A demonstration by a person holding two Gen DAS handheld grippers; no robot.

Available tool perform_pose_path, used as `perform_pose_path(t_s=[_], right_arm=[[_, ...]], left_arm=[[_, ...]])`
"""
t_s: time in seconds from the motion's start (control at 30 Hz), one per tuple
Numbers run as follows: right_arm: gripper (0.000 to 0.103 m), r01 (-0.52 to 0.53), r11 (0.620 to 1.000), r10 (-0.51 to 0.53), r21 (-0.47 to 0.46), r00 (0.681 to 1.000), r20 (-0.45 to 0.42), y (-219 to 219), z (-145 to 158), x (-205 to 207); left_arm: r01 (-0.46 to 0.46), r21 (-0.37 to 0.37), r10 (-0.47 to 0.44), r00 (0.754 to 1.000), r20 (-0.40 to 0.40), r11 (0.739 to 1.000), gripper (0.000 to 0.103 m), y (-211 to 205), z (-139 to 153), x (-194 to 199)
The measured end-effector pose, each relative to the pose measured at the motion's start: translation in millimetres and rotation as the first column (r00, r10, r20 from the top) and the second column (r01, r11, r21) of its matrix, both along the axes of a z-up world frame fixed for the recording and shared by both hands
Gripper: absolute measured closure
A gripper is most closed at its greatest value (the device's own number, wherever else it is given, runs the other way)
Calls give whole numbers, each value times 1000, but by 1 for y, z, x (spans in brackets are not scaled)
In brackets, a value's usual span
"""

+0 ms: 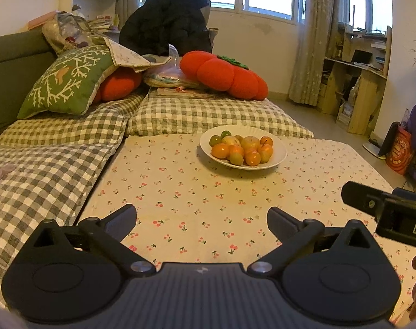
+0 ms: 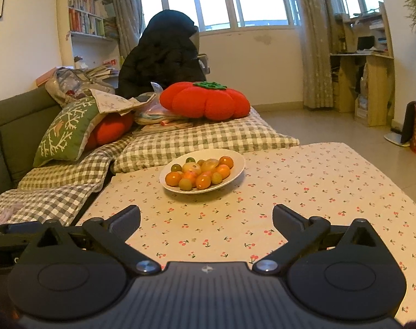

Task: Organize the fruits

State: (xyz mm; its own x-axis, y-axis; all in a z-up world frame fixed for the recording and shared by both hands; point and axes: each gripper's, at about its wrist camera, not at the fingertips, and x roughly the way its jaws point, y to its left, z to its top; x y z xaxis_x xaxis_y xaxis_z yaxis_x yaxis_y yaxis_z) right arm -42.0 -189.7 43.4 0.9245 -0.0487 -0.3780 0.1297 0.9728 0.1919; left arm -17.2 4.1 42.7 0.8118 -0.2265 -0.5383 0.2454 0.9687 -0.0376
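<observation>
On the cherry-print cloth (image 2: 290,192), white plate (image 2: 236,171), heaped fruits (image 2: 199,174)

My left gripper (image 1: 202,219) hangs over the near part of the table (image 1: 180,213). The plate (image 1: 276,159) sits on the table ahead of its fingers, a bit to the right, with the fruits (image 1: 242,149) in it. My right gripper (image 2: 206,219) is beside the left one, and the plate lies ahead of its fingers, a bit left. The sofa (image 1: 57,148) is left of the table. The pillows (image 1: 224,74) lie behind the plate.
</observation>
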Motion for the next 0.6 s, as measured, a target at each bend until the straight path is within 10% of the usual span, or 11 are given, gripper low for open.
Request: perform_pose_path(t_s=[0.6], right_arm=[[0, 3, 1000, -3, -8, 1000, -16, 6, -2, 0]], left_arm=[[8, 6, -8, 1000, 12, 1000, 6, 0, 5, -2]])
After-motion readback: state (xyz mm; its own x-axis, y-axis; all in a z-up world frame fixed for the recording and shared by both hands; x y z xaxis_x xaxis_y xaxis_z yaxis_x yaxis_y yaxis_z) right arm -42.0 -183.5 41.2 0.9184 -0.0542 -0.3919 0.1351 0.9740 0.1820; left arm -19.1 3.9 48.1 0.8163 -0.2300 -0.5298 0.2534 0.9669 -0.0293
